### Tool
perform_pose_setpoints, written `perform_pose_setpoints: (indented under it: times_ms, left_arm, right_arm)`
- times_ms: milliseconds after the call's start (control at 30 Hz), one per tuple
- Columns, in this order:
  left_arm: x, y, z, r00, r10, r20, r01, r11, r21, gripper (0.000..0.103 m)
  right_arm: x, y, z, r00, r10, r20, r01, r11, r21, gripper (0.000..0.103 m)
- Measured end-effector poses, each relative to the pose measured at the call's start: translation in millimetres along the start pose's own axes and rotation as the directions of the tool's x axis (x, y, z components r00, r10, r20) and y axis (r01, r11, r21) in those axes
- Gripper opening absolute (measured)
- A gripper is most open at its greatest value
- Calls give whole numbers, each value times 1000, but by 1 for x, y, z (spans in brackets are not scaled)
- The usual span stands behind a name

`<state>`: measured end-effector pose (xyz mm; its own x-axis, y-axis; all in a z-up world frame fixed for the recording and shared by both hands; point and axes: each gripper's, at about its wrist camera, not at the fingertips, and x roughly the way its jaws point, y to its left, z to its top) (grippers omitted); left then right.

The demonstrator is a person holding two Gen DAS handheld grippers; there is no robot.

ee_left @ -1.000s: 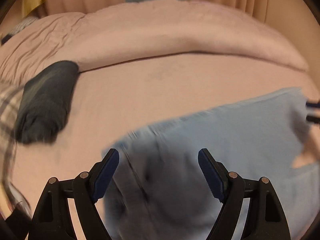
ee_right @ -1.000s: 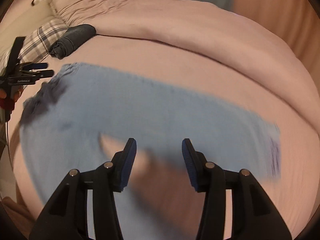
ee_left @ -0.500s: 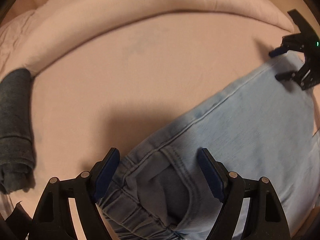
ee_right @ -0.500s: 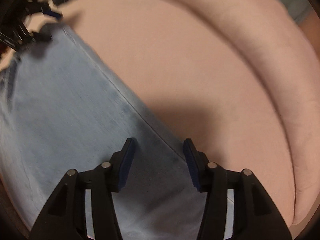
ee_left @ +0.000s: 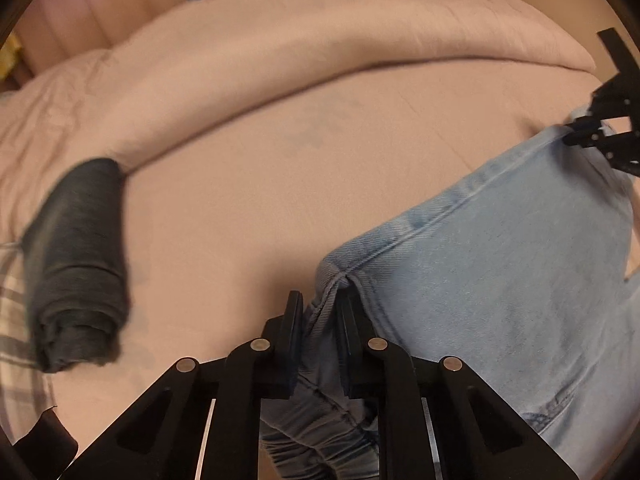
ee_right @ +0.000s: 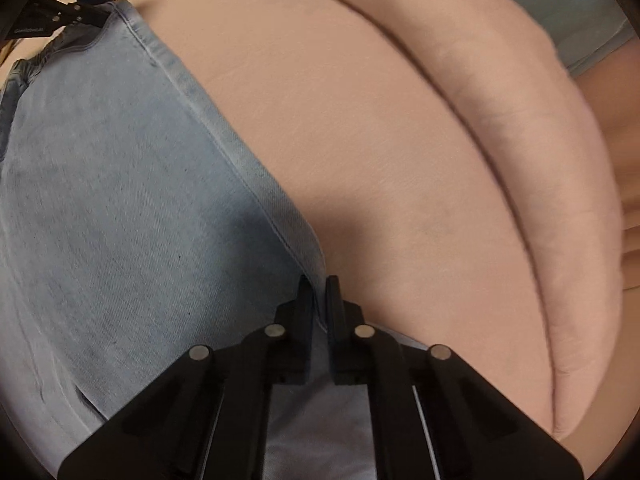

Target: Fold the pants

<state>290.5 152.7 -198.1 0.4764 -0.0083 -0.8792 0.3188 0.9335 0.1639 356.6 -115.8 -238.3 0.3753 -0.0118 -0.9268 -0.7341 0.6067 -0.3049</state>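
1. The light-blue jeans (ee_left: 500, 280) lie spread on a pink bedsheet (ee_left: 280, 184), one long seamed edge running diagonally across the bed; the same jeans (ee_right: 120, 200) fill the left half of the right wrist view.
2. At the waistband end, the denim bunches into folds just in front of the left gripper (ee_left: 319, 312).
3. The left gripper's jaws are drawn narrow and pinch a corner of the jeans at the waistband, with cloth pressed between both dark pads.
4. The right gripper (ee_right: 318, 292) is likewise nearly closed, clamping the seamed edge of the jeans at the far end, with a thin strip of denim between its pads.
5. Each gripper shows in the other's view: the right gripper (ee_left: 600, 136) at the upper right on the jeans' far corner, the left gripper (ee_right: 68, 16) at the upper left.
6. A rolled dark-grey garment (ee_left: 76, 264) lies on the sheet to the left, well apart from the jeans, beside a plaid cloth (ee_left: 16, 320).
7. A thick pink duvet (ee_left: 320, 40) is heaped along the far side of the bed; the duvet (ee_right: 540, 160) curves down the right of the other view.
8. Pinkish curtains (ee_left: 80, 8) hang behind the bed.
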Motion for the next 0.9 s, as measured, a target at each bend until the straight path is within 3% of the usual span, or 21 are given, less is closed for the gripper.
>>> perform_pose_setpoints:
  times_ms: [67,133,200,267,300,333,367,400,433,467,500,633,667,733,767,800,867,900]
  left_arm:
    - [-11,12,-5,999,2,35,0,999,-47,16]
    - [7,11,-7,1000,30,-6,-31,997,-77,17]
    - [30,7,-3,994,65,-87,-70,996,-59,17]
    - [40,-5,-2,987,120,-106,-122,992,-11,20]
    - [39,-7,1,985,131,-112,-132,991,-2,23]
    - [37,-5,1,986,124,-111,-125,992,-7,32]
    - [32,2,2,990,98,-103,-102,994,-31,41]
    - [29,7,2,992,84,-95,-89,995,-47,62]
    - [27,13,1,994,70,-84,-75,995,-61,74]
    - [25,18,0,996,55,-71,-60,996,-73,75]
    - [29,25,-5,997,30,-71,-36,996,-84,75]
    - [48,28,-10,991,-62,-119,49,992,-113,72]
    - [48,29,-10,989,-98,-111,83,987,-134,67]
    - [48,30,-10,986,-130,-101,114,982,-151,40]
    - [45,24,-10,989,-114,-96,102,986,-131,30]
    - [43,18,-10,992,-81,-97,71,992,-107,23]
    - [37,7,-11,995,-33,-91,26,996,-82,17]
    - [31,2,-12,997,-4,-79,-2,997,-76,16]
  right_arm:
    - [-14,-7,3,999,-21,36,20,999,32,5]
    - [-18,-15,5,998,-21,60,17,998,67,5]
    - [4,-11,13,999,-28,31,25,996,84,9]
    - [25,1,21,999,-7,-38,11,995,100,10]
    - [28,6,23,999,-35,-28,37,996,77,14]
    - [23,8,26,999,-54,-10,54,997,49,15]
    - [18,2,27,1000,-21,-18,22,998,61,18]
    - [12,-6,26,999,29,-15,-28,997,77,29]
    - [7,-14,24,999,52,-7,-51,995,87,35]
    - [3,-21,23,998,58,0,-58,994,98,43]
    - [-1,-33,18,998,60,2,-60,992,113,45]
    - [18,-42,20,992,110,-67,-99,983,154,45]
    - [23,-42,21,990,118,-73,-105,981,166,45]
    - [23,-43,22,991,125,-46,-114,974,194,44]
    - [20,-43,15,990,137,-45,-125,971,205,38]
    - [19,-38,18,988,149,-41,-138,968,208,25]
    - [9,-17,21,996,82,-41,-76,990,120,9]
    - [5,-3,29,998,31,-49,-27,996,82,7]
